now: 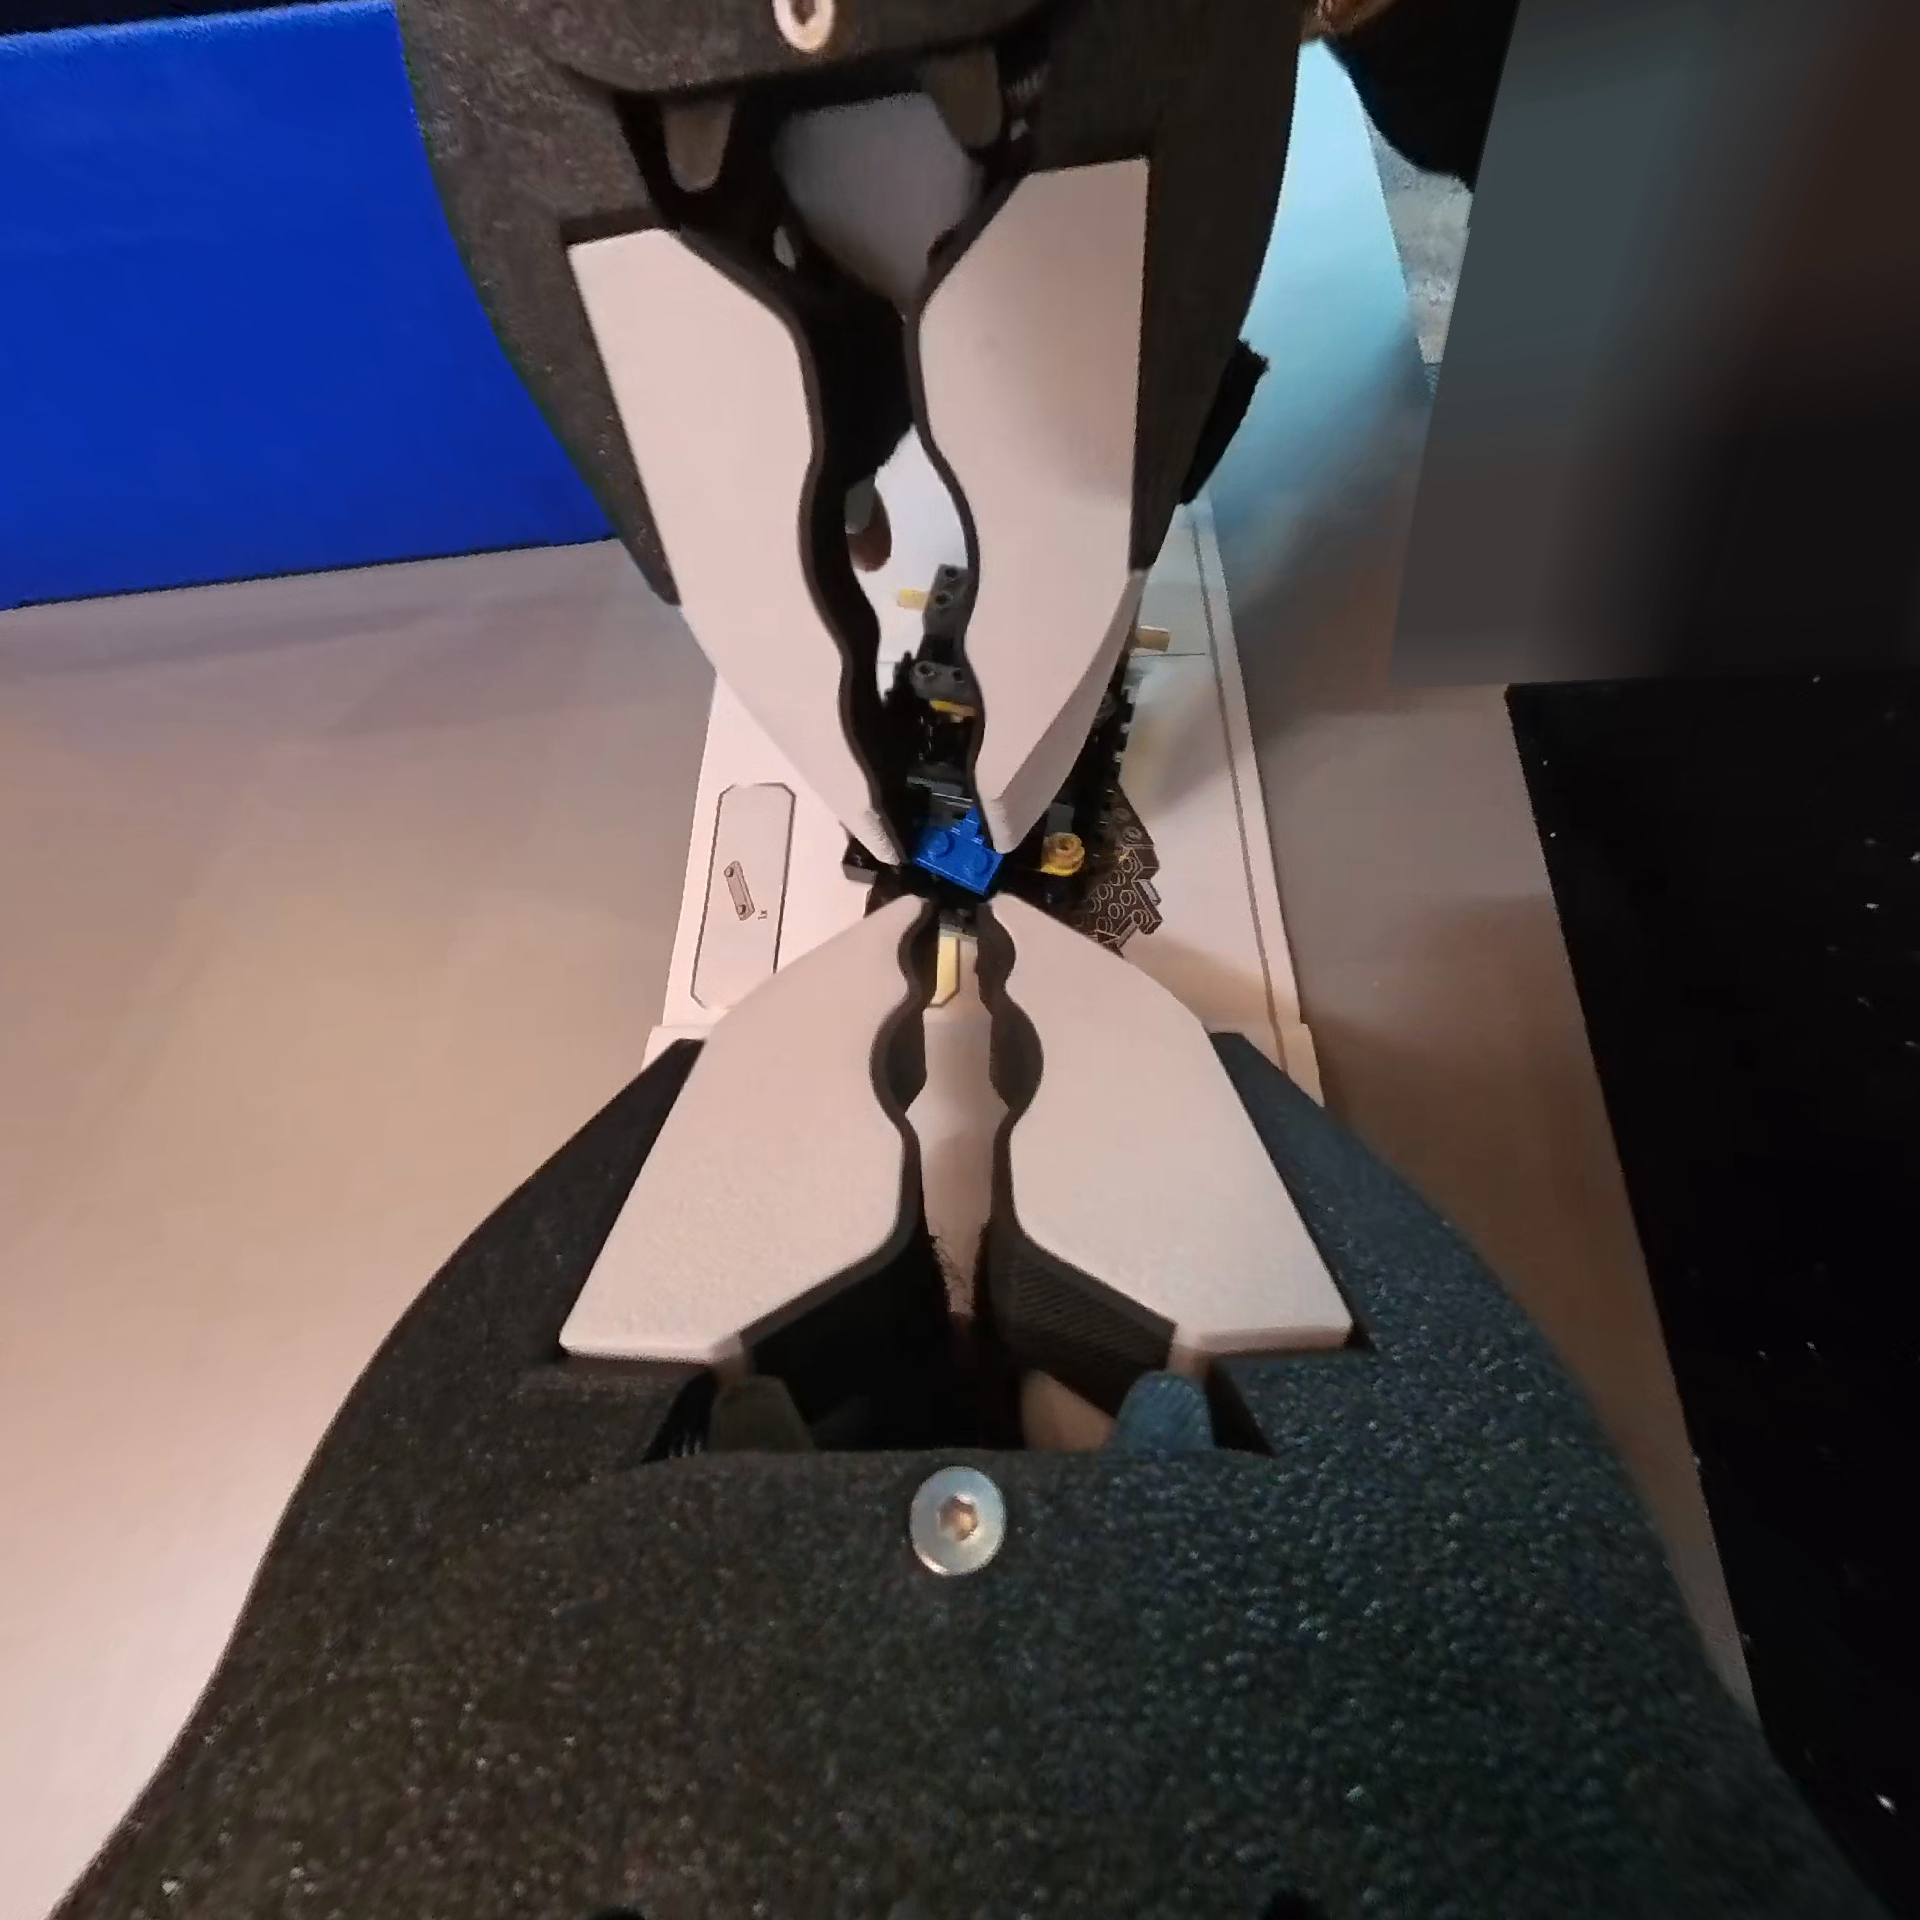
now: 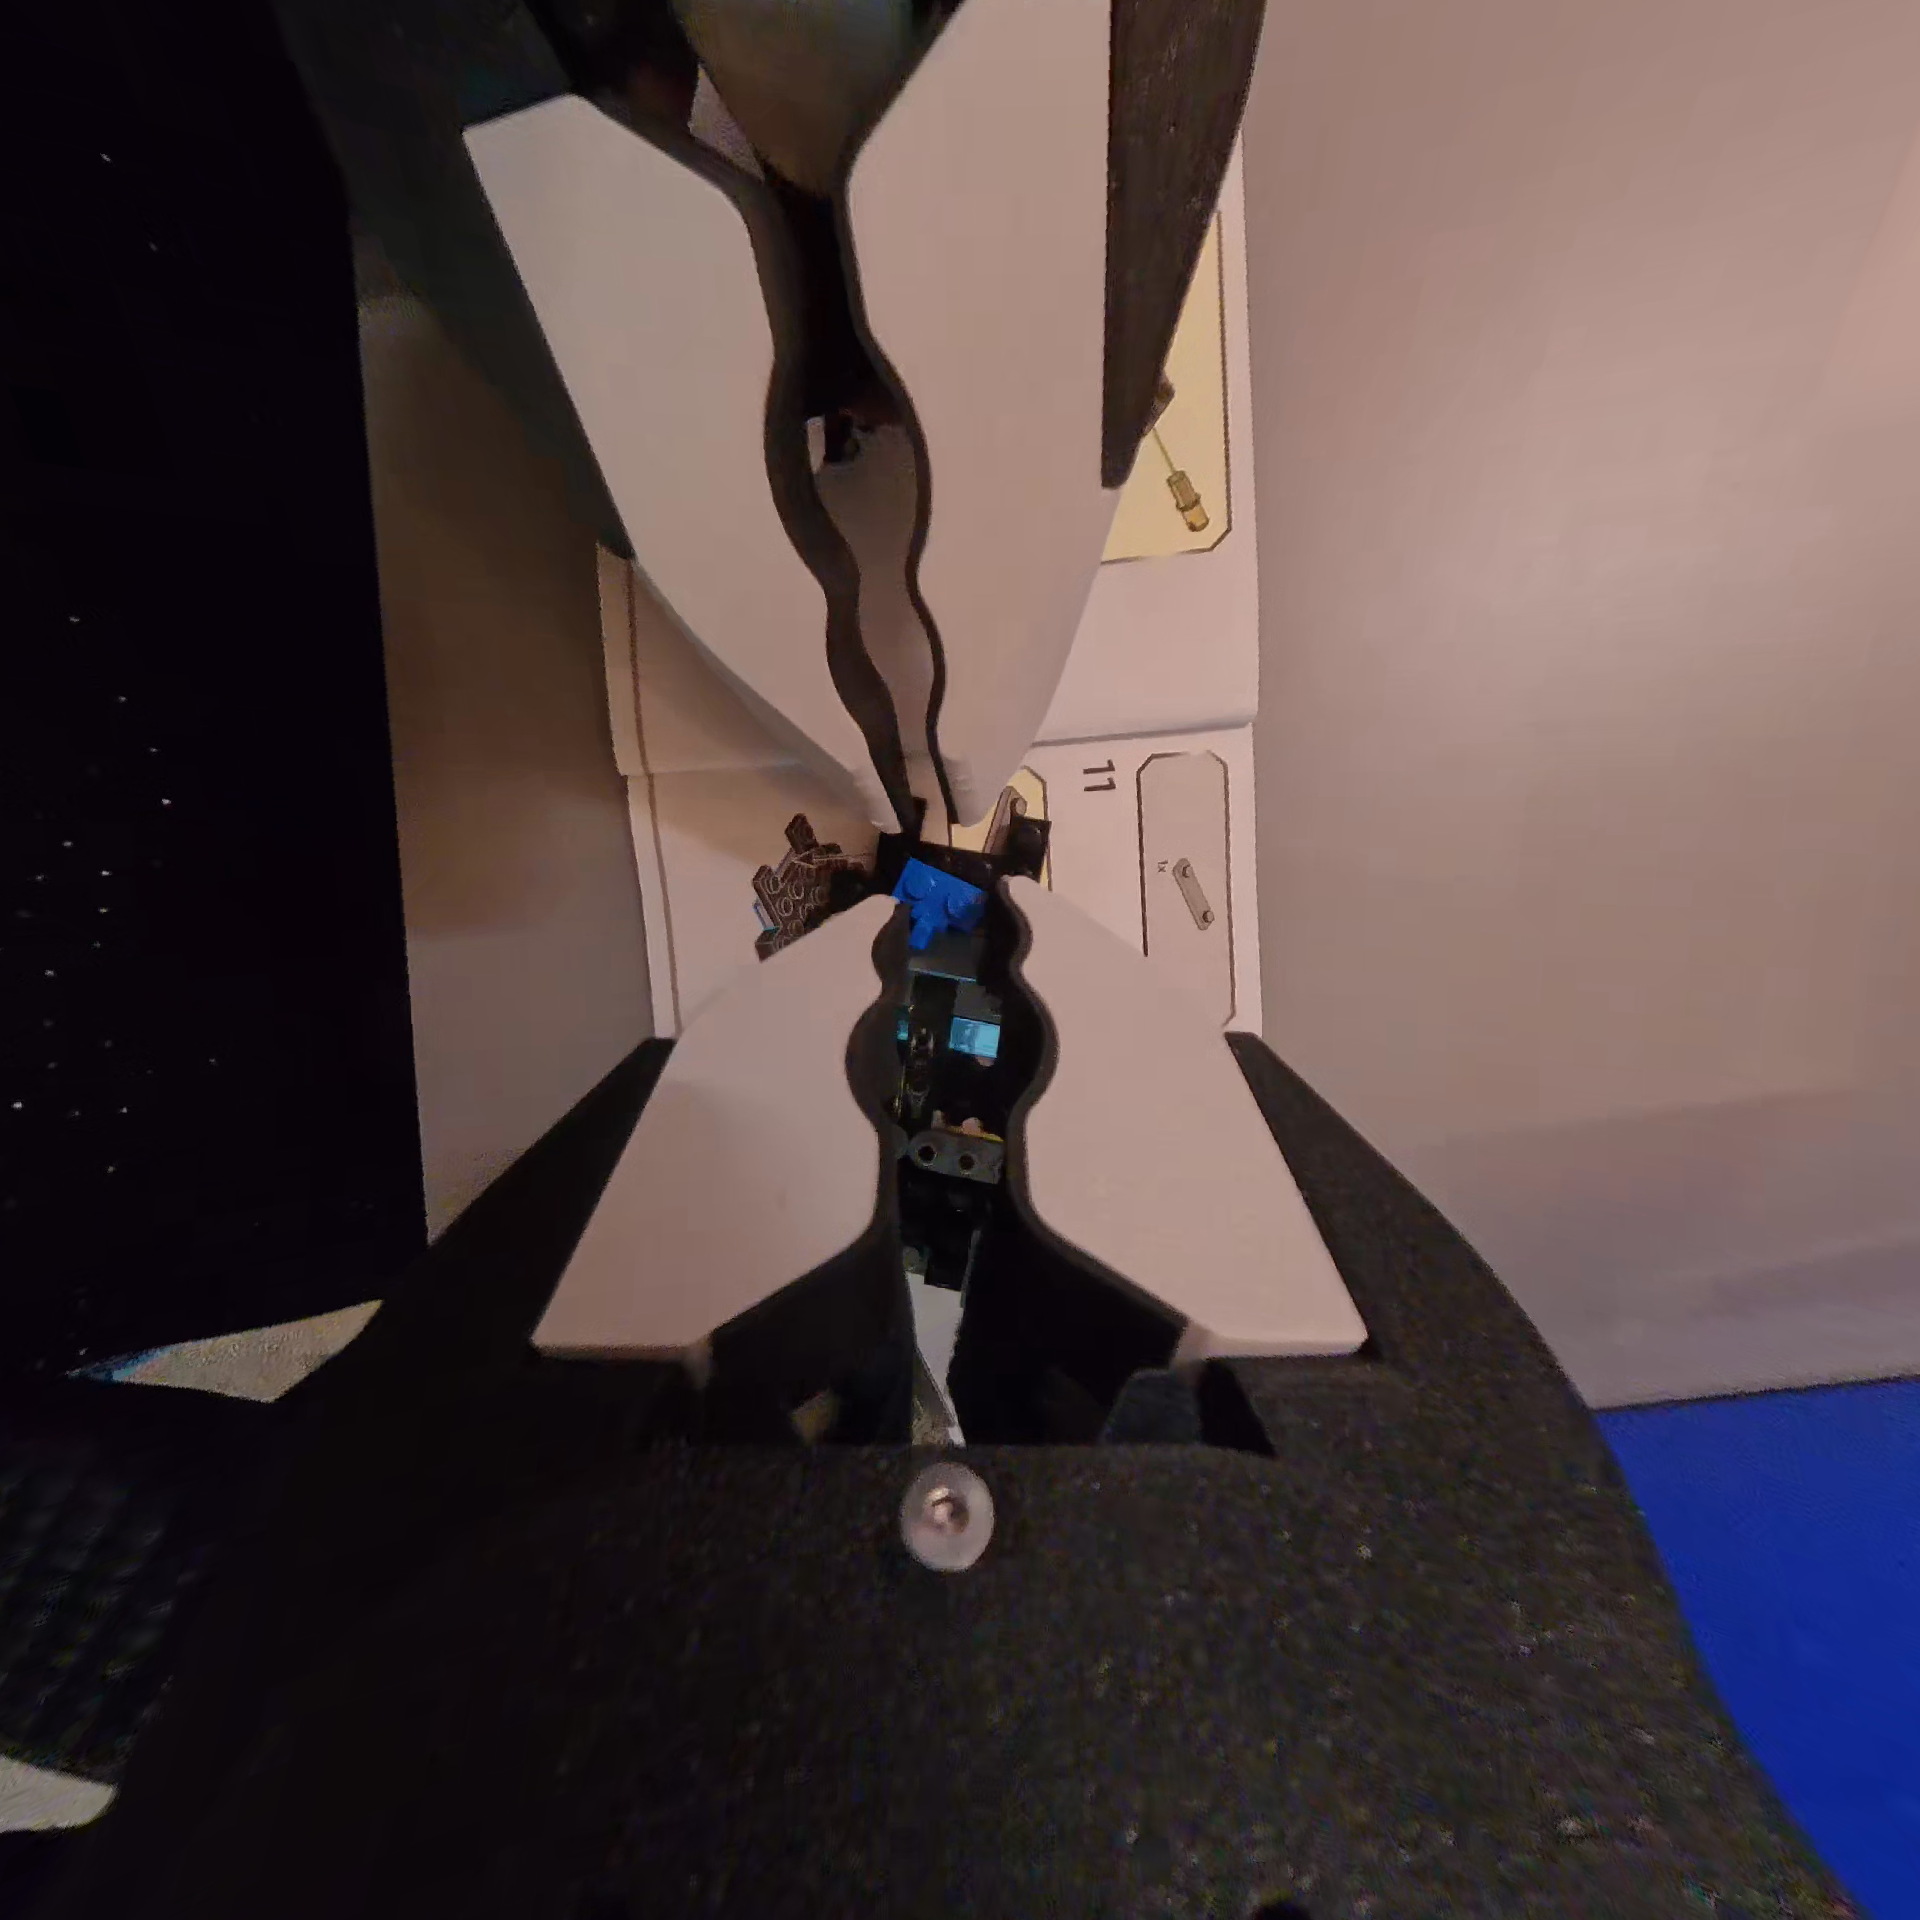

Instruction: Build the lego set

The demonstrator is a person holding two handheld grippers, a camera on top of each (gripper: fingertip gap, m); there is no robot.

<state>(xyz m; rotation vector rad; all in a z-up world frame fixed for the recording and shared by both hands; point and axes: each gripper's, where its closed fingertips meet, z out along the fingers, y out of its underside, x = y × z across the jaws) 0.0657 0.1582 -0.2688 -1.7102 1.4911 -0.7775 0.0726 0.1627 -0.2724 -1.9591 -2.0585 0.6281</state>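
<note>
The two grippers meet tip to tip over an open instruction booklet [image 1: 748,883]. My right gripper [image 2: 945,909] is shut on a small black lego model [image 2: 945,1091] that lies lengthwise between its fingers. A blue piece [image 2: 935,894] sits at the model's front end, right at the fingertips. In the left wrist view the right gripper [image 1: 940,836] comes in from the top with the model [image 1: 940,675] and the blue piece [image 1: 951,862]. My left gripper [image 1: 951,920] is shut, pinching the model's dark front end just below the blue piece. It also shows in the right wrist view [image 2: 930,800].
The booklet [image 2: 1143,831] lies on a pale table [image 1: 312,935] and shows a printed picture of the model [image 2: 795,883]. A blue box [image 1: 208,312] stands at the table's left. A black speckled surface [image 1: 1714,1039] borders the right side. Only a small space, under 4 cm, lies between the two pairs of fingers.
</note>
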